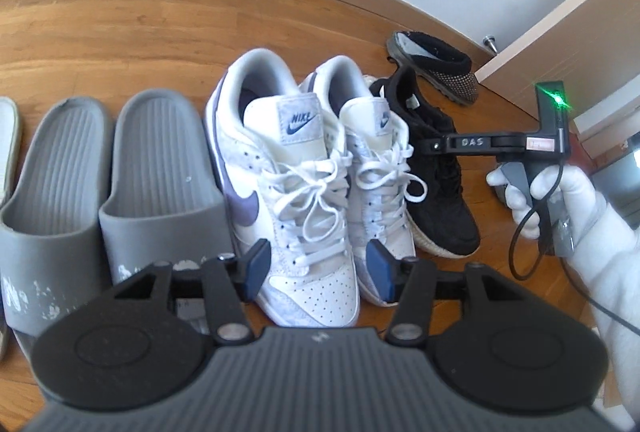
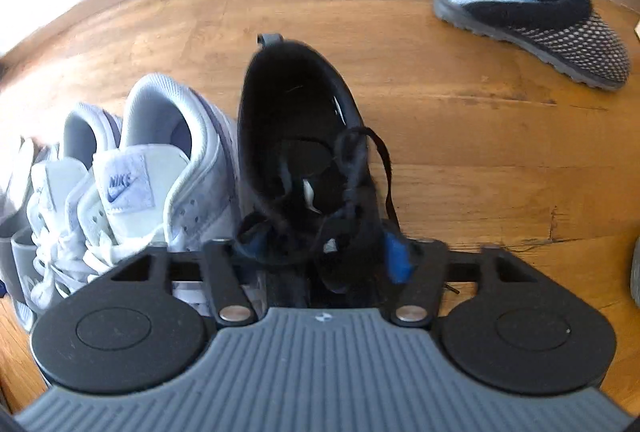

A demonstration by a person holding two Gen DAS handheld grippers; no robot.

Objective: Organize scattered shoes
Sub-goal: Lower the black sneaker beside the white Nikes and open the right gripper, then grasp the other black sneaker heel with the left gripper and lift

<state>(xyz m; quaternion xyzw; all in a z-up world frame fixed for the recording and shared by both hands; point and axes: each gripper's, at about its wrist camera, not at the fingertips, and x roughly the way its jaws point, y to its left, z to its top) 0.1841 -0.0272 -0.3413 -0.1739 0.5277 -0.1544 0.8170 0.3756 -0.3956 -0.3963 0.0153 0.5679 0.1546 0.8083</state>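
A pair of white Nike sneakers [image 1: 304,192] stands side by side on the wood floor, with two grey slides [image 1: 160,184] to their left. My left gripper [image 1: 320,268] is open, its blue pads either side of the sneakers' toes, holding nothing. A black sneaker [image 1: 436,168] lies right of the white pair. My right gripper [image 2: 324,252] is shut on the black sneaker [image 2: 304,160] at its laced front, right beside the white pair [image 2: 160,172]. The right gripper's body [image 1: 500,144] shows in the left wrist view over that shoe.
A black fuzzy slipper [image 2: 536,20] with a mesh toe lies apart at the back right, near the baseboard. A door [image 1: 568,28] and a doorstop [image 1: 490,42] stand at the right. A white shoe edge [image 1: 8,140] shows at the far left.
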